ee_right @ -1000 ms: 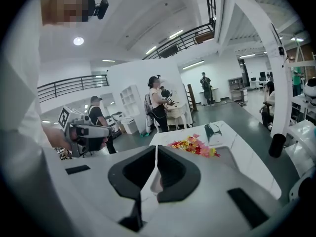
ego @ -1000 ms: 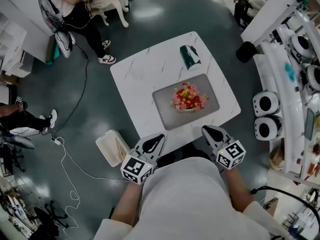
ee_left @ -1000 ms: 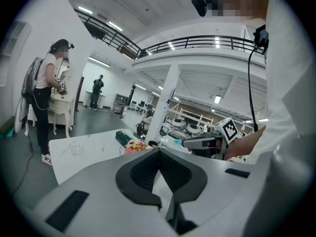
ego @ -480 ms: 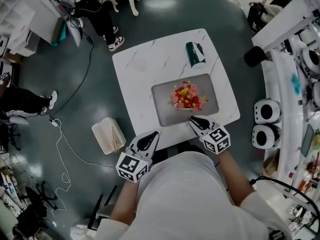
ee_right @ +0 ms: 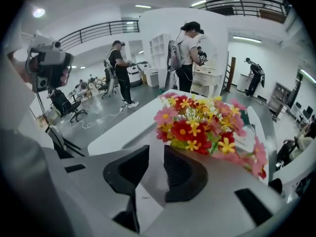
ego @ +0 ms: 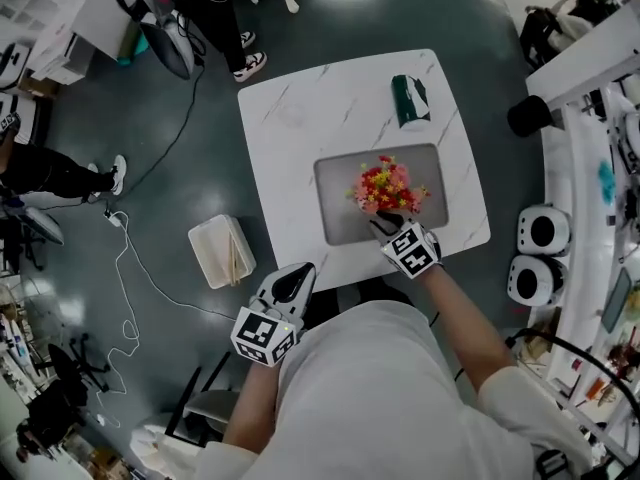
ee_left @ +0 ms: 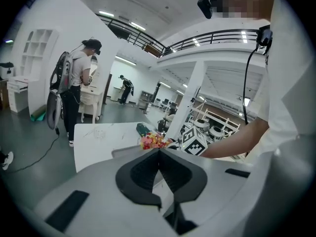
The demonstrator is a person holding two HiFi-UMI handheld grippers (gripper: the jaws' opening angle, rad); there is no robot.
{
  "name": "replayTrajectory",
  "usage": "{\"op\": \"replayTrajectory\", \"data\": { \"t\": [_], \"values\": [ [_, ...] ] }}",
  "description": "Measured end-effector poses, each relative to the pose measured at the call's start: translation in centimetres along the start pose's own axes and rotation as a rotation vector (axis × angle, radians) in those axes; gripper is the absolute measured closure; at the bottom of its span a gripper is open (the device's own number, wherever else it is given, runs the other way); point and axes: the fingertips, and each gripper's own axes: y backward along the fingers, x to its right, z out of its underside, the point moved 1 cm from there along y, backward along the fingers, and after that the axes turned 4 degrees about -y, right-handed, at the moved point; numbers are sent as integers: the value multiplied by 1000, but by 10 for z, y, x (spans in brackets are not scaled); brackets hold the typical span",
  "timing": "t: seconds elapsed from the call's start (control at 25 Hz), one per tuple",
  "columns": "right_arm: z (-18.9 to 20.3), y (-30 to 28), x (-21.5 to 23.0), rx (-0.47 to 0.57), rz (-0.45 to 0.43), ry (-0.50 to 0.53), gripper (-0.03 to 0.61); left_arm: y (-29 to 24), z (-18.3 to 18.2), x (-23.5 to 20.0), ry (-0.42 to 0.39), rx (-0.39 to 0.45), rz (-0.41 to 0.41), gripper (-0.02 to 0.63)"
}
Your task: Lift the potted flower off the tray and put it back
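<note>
The potted flower (ego: 388, 186), a bunch of red, pink and yellow blooms, stands on the grey tray (ego: 340, 183) on the white marble table (ego: 300, 128). Its pot is hidden under the blooms. My right gripper (ego: 381, 222) reaches over the tray's near edge to the plant's near side. In the right gripper view its jaws (ee_right: 156, 150) stand apart with nothing between them, having just been opening, and the flowers (ee_right: 202, 127) sit just beyond its right jaw. My left gripper (ego: 292, 284) hangs off the table's near edge, its jaws (ee_left: 159, 150) meeting.
A dark green box (ego: 410, 100) lies at the table's far right corner. A cream bin (ego: 222, 251) and a white cable (ego: 130, 288) are on the floor to the left. White round machines (ego: 545, 233) stand to the right. People stand at the far left.
My right gripper has come down and forward from in front of the table to the flower's near side, and its jaws have parted. The left gripper has stayed about where it was.
</note>
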Motion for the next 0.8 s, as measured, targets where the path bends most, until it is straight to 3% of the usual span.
{"op": "replayTrajectory", "data": {
  "t": [0.2, 0.48, 0.72, 0.8],
  "values": [
    [6, -19, 4, -111, 45, 121, 453, 2, 4, -2, 13, -2, -20, 606],
    [20, -43, 8, -243, 182, 329, 440, 2, 9, -7, 33, -8, -35, 606],
    [25, -54, 12, -298, 230, 384, 446, 8, 9, -13, 48, -12, -53, 606],
    [24, -55, 15, -288, 246, 389, 480, 9, 11, -14, 54, -14, -57, 606]
  ]
}}
